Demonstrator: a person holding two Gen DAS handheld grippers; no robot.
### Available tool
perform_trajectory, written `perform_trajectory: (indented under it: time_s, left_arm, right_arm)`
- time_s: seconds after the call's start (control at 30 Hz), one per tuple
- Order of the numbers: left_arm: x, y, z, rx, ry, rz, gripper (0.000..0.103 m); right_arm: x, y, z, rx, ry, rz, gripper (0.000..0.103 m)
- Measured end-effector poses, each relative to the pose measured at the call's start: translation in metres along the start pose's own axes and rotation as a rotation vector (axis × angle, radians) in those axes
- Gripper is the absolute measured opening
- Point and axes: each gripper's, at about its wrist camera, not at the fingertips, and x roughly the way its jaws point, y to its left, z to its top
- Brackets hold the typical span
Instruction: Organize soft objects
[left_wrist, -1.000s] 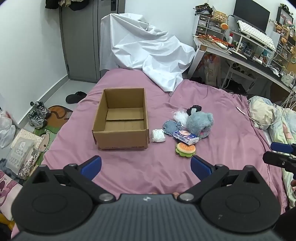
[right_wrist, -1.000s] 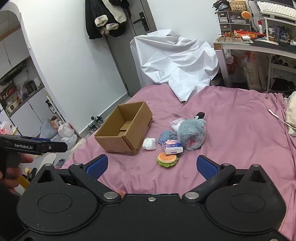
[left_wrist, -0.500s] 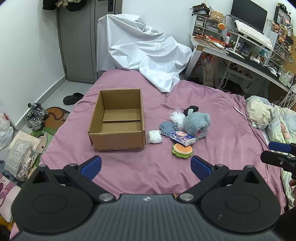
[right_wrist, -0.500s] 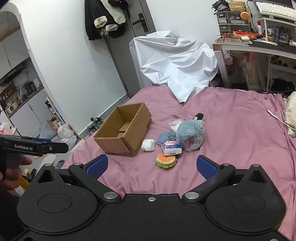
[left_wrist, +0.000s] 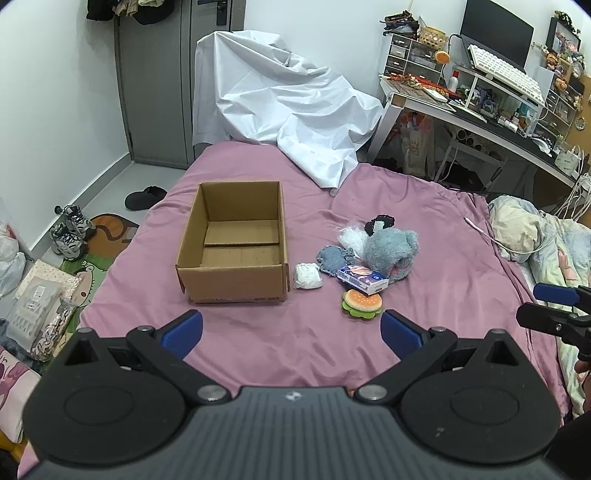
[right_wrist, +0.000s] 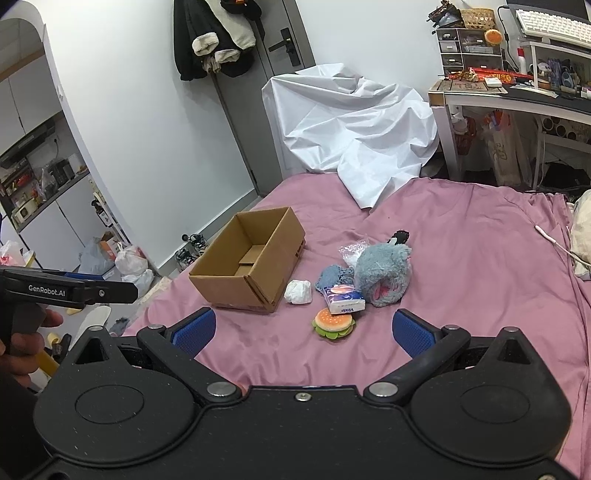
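Both grippers spread above the pink bed

The left gripper (left_wrist: 291, 330) and right gripper (right_wrist: 303, 332) hang empty, jaws wide apart, over the pink bed (left_wrist: 424, 236). Since a second ago both views have pulled back slightly. Ahead, a cardboard box (left_wrist: 234, 243) sits open; just right lie a white wad (left_wrist: 307, 276), tissue pack (left_wrist: 362, 278), burger toy (left_wrist: 362, 303) and grey plush (left_wrist: 391, 249). A cluttered desk (left_wrist: 491, 125) stands beyond

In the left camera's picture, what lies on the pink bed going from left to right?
Open brown cardboard box → crumpled white wad → round burger-shaped toy → fluffy grey-blue plush → thin white cable.
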Motion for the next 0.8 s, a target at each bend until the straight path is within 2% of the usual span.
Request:
perform_trajectory:
  time_s: [0.8]
  left_arm:
    - [-0.0050,0.0023,-0.0004,-0.007,-0.007,-0.001,0.102]
  right_arm:
    - [0.0007,0.0021,0.0013,-0.005,-0.003,-0.002,0.103]
